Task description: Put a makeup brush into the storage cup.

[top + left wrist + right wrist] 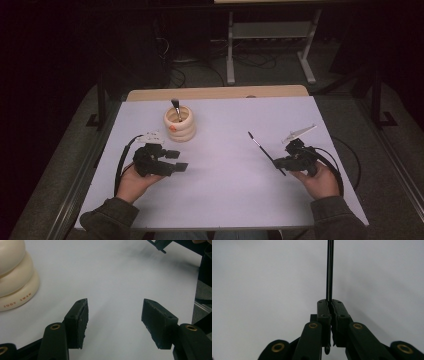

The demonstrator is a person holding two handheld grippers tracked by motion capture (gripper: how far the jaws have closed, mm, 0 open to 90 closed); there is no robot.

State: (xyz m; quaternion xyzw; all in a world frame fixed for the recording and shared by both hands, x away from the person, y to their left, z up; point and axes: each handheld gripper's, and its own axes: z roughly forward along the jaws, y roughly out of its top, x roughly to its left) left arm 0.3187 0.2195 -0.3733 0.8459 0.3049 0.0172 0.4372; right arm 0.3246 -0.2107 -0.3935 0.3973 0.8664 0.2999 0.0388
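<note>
Brush-handling work sits on a white table [220, 190] that spans most of the high view, its wooden far edge showing beyond the sheet. On the far left part of that surface stands a cream ribbed holder [180, 124], shaped like stacked rings, with a small orange mark on its near side and lettering low on its wall in the left gripper view [17, 302]. One dark-handled brush with a pale tuft [176, 109] stands upright inside it.

At the near left, the left gripper [176, 161] is held just above the table, near the holder and to its near side, pointing right; its two black pads stand well apart with only bare table between them [113, 322].

At the near right, the right gripper [278, 163] has its jaws pressed together on a thin black brush [261, 149]. That brush slants away from the pads toward the far left, its tip well apart from the holder. In the right gripper view the slim handle [329, 270] rises straight up from the closed pads.
</note>
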